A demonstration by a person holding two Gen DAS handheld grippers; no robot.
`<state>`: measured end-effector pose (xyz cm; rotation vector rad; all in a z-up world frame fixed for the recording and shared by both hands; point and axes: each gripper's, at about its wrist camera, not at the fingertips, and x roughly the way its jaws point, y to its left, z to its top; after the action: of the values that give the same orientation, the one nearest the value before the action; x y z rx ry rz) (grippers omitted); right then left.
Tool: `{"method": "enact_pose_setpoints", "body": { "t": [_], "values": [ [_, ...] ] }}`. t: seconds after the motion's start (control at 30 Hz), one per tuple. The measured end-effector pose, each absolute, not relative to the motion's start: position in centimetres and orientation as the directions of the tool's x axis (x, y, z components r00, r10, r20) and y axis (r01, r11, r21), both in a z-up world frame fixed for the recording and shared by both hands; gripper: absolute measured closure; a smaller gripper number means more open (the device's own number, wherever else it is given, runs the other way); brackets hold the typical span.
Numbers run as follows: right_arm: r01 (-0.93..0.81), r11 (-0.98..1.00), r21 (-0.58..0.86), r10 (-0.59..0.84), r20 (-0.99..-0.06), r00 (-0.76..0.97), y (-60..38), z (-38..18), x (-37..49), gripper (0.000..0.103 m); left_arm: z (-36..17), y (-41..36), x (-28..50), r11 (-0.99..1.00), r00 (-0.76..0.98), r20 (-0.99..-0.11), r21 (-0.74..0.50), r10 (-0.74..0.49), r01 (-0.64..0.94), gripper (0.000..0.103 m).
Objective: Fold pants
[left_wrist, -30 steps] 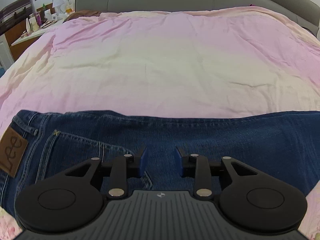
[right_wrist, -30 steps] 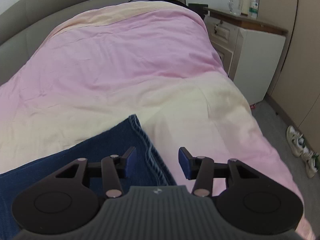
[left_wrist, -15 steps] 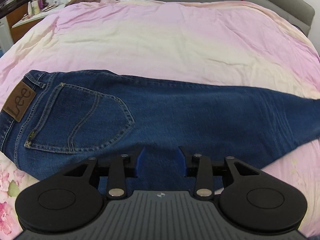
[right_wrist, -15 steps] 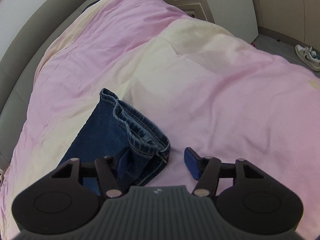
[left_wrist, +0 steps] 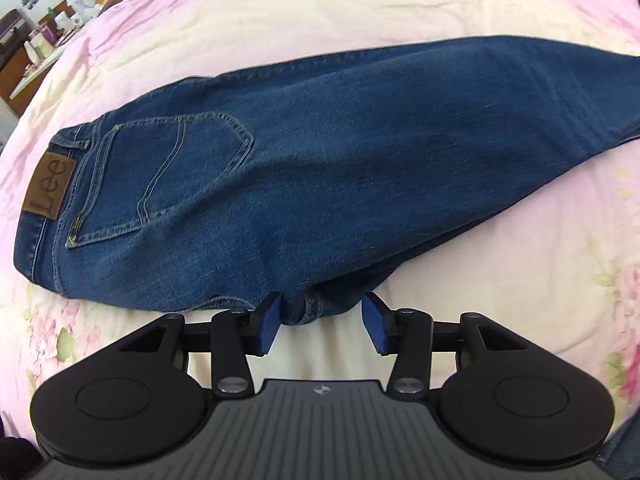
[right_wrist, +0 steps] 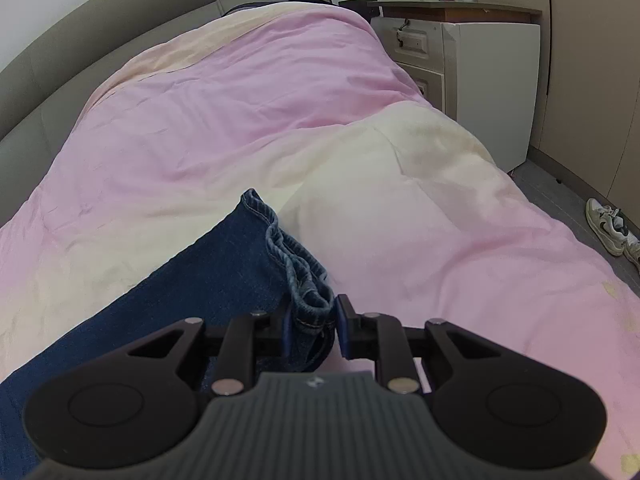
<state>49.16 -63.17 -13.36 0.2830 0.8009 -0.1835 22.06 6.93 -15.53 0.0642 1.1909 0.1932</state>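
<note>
the right hand-held gripper [right_wrist: 311, 327] has dropped onto the leg cuffs [right_wrist: 306, 292] of the jeans [left_wrist: 304, 168] and its blue pads are closing on the bunched hem, denim plainly pinched between them, where half a second ago one pad stood clear of the cloth on bare quilt. at the other end of the jeans, the left hand-held gripper [left_wrist: 321, 322] is opening its jaws; the crotch seam [left_wrist: 306, 308] on the jeans' near edge pokes into the gap, brushing the left pad while the right pad stands off it, so nothing is gripped there yet. a second ago that camera sat low over the seat of the jeans; it has since pulled back to their near edge and now takes in most of their length. the jeans lie flat across the pink and cream quilt [right_wrist: 248, 120] of the bed, already doubled leg over leg, back pocket [left_wrist: 160, 176] and brown leather patch [left_wrist: 49, 185] up at the waist end. beyond the cuffs the quilt runs to a grey padded headboard [right_wrist: 60, 60] and a white nightstand [right_wrist: 480, 80]. judged from this, the cuff end is secured for the lengthwise fold towards the waist, and the left side is readying its own hold.
</note>
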Motion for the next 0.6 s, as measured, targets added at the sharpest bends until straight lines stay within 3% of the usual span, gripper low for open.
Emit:
{"method": "enact_pose_setpoints", "body": {
  "t": [0.1, 0.17, 0.23, 0.3, 0.43, 0.53, 0.6],
  "values": [
    [0.279, 0.945, 0.169, -0.069, -0.732, 0.678, -62.8, -13.0, 49.2, 0.086, -15.4, 8.3, 22.0, 0.968, 0.424, -0.889, 0.074, 0.172, -0.239, 0.054],
    [0.276, 0.950, 0.149, -0.080, -0.736, 0.673, -62.5, -12.9, 49.3, 0.086, -15.3, 9.2, 22.1, 0.934, 0.436, -0.873, 0.055, 0.217, -0.353, 0.073],
    [0.279, 0.951, 0.133, -0.092, -0.741, 0.665, -62.4, -12.9, 49.4, 0.086, -15.8, 8.7, 22.5, 0.928, 0.386, -0.886, 0.113, 0.255, -0.355, 0.081],
    [0.290, 0.949, 0.127, -0.102, -0.744, 0.660, -62.3, -13.0, 49.5, 0.086, -16.7, 7.9, 22.8, 0.925, 0.313, -0.902, 0.190, 0.296, -0.329, 0.083],
    [0.305, 0.947, 0.101, -0.130, -0.749, 0.650, -61.9, -13.0, 49.9, 0.087, -16.8, 9.8, 22.2, 0.900, 0.256, -0.947, 0.068, 0.194, -0.432, 0.088],
    [0.313, 0.947, 0.076, -0.152, -0.750, 0.644, -61.6, -12.8, 50.0, 0.087, -16.6, 9.5, 21.9, 0.915, 0.242, -0.953, 0.076, 0.184, -0.397, 0.088],
    [0.327, 0.944, 0.054, -0.179, -0.747, 0.641, -61.7, -12.6, 49.9, 0.096, -16.4, 9.7, 21.7, 0.921, 0.229, -0.960, 0.062, 0.160, -0.384, 0.088]
  ]
}}
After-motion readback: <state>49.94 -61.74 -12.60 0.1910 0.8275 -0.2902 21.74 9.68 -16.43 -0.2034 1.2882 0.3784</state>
